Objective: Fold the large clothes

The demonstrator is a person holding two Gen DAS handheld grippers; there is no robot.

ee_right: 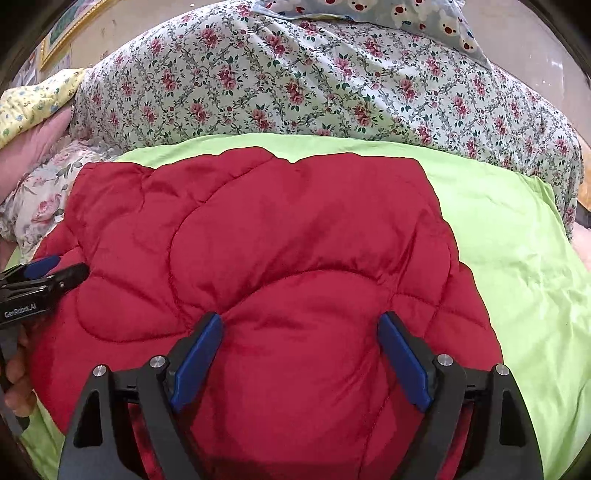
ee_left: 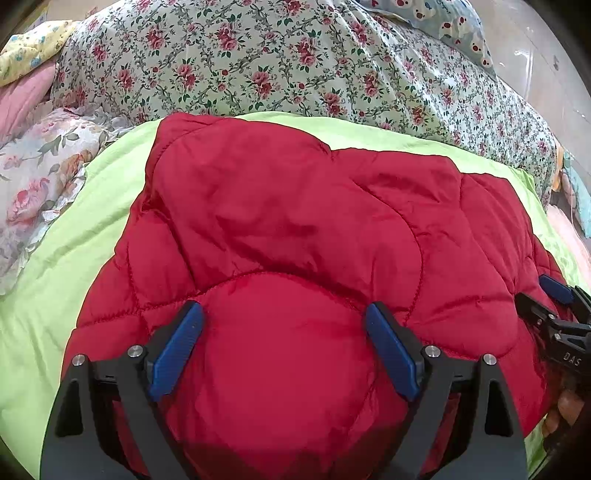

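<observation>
Left wrist view: the left claw (ee_left: 284, 317) stands wide, its blue-padded fingers (ee_left: 176, 350) spread over the near bulge of a red quilted puffy jacket (ee_left: 295, 221), holding nothing. The jacket lies folded into a broad padded block on a lime-green sheet (ee_left: 74, 251) spread on the bed. At the right edge of this view the right claw (ee_left: 554, 295) shows low against the jacket's side, a hand behind it.

In the right wrist view the right claw (ee_right: 301, 328) is likewise spread wide over the jacket (ee_right: 277, 229), empty, with the green sheet (ee_right: 517, 258) bare to its right. The left claw (ee_right: 55, 269) enters at the left edge, tips at the jacket's side. Beyond the jacket lies a pale floral quilt with red roses (ee_right: 295, 81), and a blue pillow printed with bears (ee_right: 424, 14) at its far end
</observation>
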